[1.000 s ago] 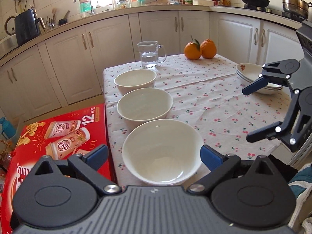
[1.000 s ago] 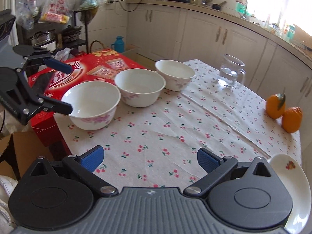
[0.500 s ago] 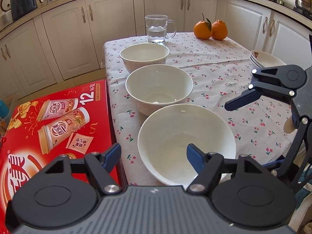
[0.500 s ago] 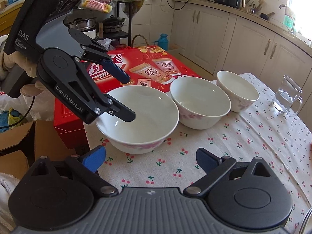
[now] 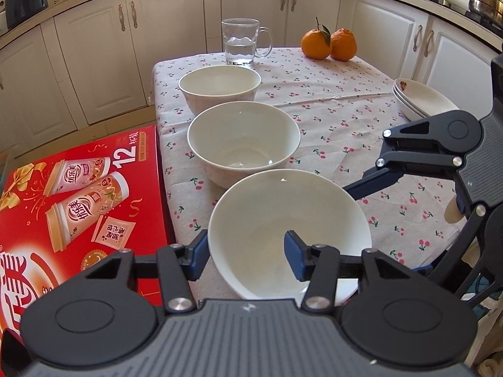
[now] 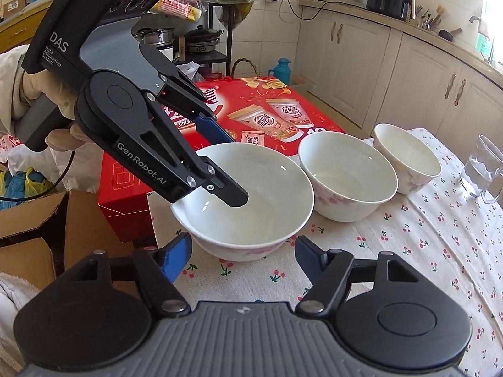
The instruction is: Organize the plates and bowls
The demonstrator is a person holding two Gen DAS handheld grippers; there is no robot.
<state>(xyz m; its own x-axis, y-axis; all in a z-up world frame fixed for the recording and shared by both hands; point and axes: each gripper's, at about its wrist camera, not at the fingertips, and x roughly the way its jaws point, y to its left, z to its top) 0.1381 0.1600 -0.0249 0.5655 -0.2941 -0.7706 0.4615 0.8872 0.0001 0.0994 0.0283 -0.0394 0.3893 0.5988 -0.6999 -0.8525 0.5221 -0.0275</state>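
Three white bowls stand in a row along the left edge of the cherry-print table (image 5: 330, 110). My left gripper (image 5: 246, 251) is shut on the near bowl (image 5: 267, 220) at its rim, one finger outside and one inside. The right wrist view shows the same grip, with the left gripper (image 6: 231, 169) reaching down over the bowl (image 6: 267, 188). My right gripper (image 6: 243, 253) is closing; that bowl's near wall lies just ahead between its fingers, and the pads do not press on it. The middle bowl (image 5: 243, 138) and far bowl (image 5: 220, 84) stand untouched. A stack of plates (image 5: 421, 97) sits at the right edge.
A glass mug of water (image 5: 240, 44) and two oranges (image 5: 328, 44) stand at the table's far end. A red gift box (image 5: 78, 194) lies beside the table by the bowls, with an open cardboard box (image 6: 31, 220) near it. A gloved hand (image 6: 41, 78) holds the left gripper.
Both grippers have come in on the near bowl from opposite sides. The left jaws have shut over its rim, and the right jaws have narrowed.
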